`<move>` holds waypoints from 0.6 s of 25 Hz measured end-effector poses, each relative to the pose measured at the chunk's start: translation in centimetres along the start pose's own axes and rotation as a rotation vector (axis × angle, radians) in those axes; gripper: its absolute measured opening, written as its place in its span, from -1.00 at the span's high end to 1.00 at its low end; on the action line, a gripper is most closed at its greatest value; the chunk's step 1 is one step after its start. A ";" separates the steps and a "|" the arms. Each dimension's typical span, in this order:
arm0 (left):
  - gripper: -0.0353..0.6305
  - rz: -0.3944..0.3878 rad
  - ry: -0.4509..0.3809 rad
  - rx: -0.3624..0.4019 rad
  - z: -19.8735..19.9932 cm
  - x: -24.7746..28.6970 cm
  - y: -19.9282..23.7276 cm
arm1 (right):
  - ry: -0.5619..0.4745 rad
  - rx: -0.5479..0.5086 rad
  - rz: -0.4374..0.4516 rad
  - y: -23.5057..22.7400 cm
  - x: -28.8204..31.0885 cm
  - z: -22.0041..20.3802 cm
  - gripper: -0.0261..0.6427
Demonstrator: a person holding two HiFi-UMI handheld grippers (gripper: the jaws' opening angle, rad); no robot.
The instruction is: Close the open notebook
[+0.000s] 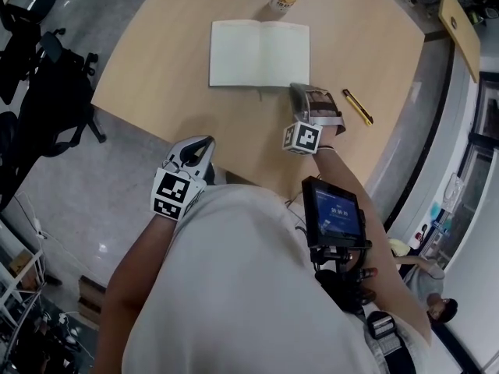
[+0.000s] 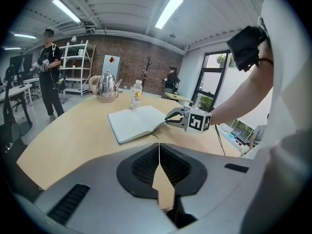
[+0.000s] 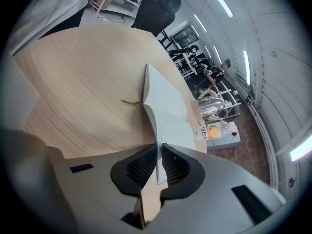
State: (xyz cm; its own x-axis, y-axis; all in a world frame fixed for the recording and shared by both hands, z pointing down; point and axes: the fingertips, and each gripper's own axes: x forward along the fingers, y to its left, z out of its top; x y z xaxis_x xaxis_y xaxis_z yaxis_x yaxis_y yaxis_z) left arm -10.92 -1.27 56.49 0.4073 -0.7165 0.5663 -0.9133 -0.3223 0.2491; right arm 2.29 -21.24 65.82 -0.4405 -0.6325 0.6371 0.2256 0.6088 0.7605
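Right gripper view: the right gripper point(image 3: 159, 155) is clenched on a thin sheet at the near edge of the open notebook point(image 3: 168, 113), seemingly a single page or the cover's edge. The risk, as I judge it, is that so slim a hold creases or tears the paper, or slips free mid-swing, if the lift goes fast or pulls away from the spine. The ribbon point(image 3: 129, 101) could also get trapped crooked.

Head view: the notebook point(image 1: 260, 53) lies flat on the desk point(image 1: 156, 76), its lower right corner at the right gripper point(image 1: 302, 96). The left gripper point(image 1: 191, 158) hangs off the desk's edge, well apart.

Left gripper view: the left gripper point(image 2: 159, 152) is clenched on nothing, with the notebook point(image 2: 134, 123) lying ahead of it.
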 end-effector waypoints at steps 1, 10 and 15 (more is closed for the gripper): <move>0.86 -0.007 -0.001 -0.002 0.0 0.1 0.0 | -0.012 -0.012 -0.008 -0.4 -0.3 0.5 0.80; 0.86 -0.059 -0.034 0.009 0.9 0.8 0.6 | -0.063 -0.256 -0.012 -2.1 -2.2 4.2 0.80; 0.86 -0.083 -0.063 -0.006 1.7 1.2 2.5 | -0.068 -0.420 0.041 -1.6 -2.0 6.4 0.80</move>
State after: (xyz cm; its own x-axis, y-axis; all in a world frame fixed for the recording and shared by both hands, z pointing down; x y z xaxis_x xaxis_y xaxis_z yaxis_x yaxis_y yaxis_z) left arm -12.75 -4.01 56.43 0.4808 -0.7251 0.4930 -0.8763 -0.3785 0.2980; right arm -2.76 -17.90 62.48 -0.4767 -0.5706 0.6687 0.5719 0.3764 0.7289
